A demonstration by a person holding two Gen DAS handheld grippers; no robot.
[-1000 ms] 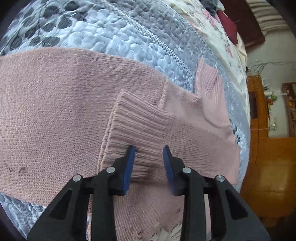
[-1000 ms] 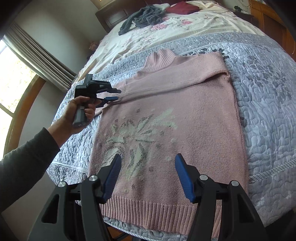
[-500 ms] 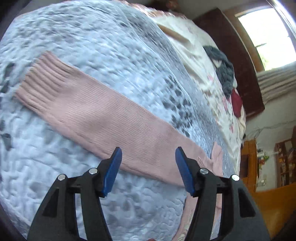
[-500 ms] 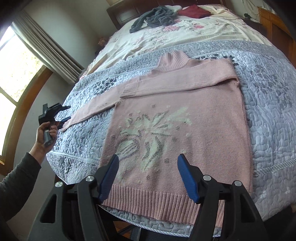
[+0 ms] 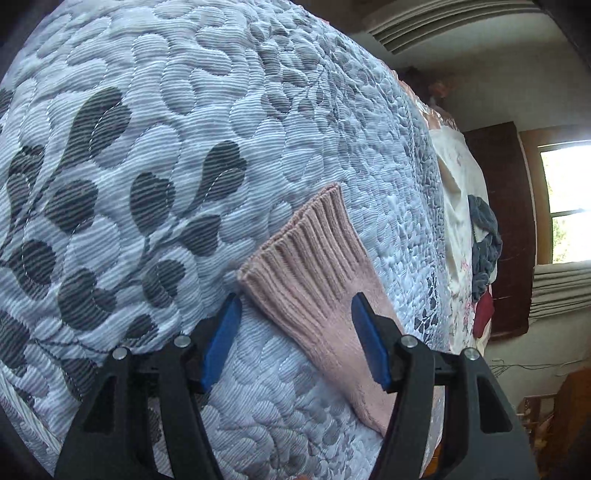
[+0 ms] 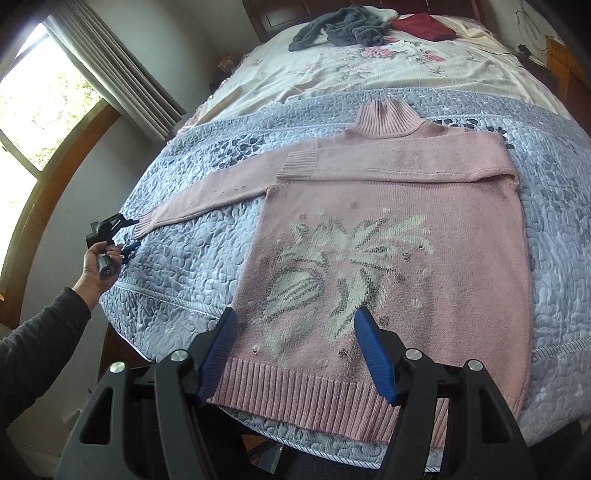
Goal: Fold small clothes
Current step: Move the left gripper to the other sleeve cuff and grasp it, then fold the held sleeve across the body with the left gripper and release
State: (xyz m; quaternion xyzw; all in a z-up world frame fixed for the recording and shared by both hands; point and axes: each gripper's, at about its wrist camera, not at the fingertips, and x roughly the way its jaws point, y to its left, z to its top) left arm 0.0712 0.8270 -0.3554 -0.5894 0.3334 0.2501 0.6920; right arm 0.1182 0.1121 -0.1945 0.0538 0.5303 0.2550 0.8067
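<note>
On the grey quilt, a pink sweater lies flat.

Quilted bed, pink sweater, grey garment

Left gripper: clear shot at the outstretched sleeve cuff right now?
Probably yes. The left gripper is open, the sleeve cuff lies flat on the quilt just ahead between its fingers, nothing over it.

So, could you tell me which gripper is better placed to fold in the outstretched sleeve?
Left. The left gripper is open right at the sleeve cuff; the right gripper hovers open over the sweater hem.
</note>
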